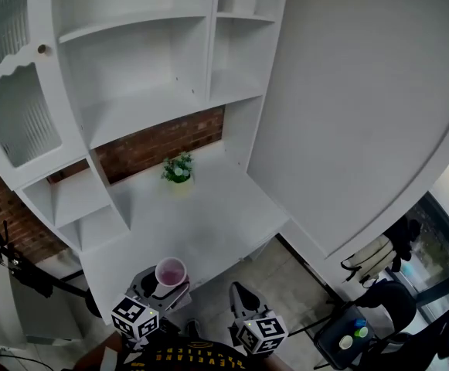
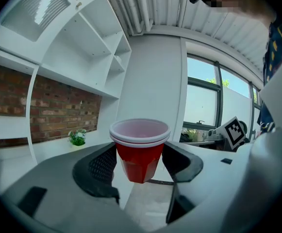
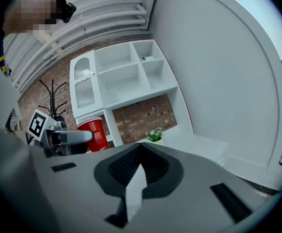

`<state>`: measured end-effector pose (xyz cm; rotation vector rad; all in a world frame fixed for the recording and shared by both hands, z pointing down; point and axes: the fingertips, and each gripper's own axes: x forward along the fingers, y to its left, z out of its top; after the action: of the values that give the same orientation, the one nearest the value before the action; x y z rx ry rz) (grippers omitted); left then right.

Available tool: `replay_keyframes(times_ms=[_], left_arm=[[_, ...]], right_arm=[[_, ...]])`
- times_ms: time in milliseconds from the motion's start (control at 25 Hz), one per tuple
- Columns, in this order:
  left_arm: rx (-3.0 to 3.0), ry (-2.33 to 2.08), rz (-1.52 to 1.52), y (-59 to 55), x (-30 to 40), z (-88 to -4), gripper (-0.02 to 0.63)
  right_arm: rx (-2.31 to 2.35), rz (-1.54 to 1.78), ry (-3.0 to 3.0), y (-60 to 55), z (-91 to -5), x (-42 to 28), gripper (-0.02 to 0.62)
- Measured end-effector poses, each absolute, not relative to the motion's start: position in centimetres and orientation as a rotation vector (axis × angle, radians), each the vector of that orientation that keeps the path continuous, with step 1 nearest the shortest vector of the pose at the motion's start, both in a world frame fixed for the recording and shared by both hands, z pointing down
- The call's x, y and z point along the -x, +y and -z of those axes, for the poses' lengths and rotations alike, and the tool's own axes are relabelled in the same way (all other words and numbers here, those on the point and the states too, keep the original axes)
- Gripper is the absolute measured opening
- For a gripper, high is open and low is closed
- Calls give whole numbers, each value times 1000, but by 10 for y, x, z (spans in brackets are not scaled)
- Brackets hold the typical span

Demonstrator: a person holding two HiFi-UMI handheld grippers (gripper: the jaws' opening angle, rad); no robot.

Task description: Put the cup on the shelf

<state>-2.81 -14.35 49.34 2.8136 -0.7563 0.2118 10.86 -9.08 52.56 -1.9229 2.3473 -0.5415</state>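
Note:
A red cup with a white inside hangs upright between the jaws of my left gripper, which is shut on its sides. In the head view the cup and left gripper are at the near edge of the white desk top. The white shelf unit rises beyond, with open compartments. My right gripper is to the right of the cup, off the desk edge, shut with nothing in it. From the right gripper view the cup appears at the left.
A small potted plant stands at the back of the desk against the brick wall. A ribbed-glass cabinet door hangs at the left. A tall white side panel bounds the right. A box sits on a top shelf.

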Motion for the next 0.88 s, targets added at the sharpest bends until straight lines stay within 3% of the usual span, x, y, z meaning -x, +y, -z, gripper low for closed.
replay_keyframes(times_ms=[880], left_arm=[[-3107,-933,80,-319,97,-363,295]], right_arm=[[1933,163,2498,-233,-424,-78,-6]])
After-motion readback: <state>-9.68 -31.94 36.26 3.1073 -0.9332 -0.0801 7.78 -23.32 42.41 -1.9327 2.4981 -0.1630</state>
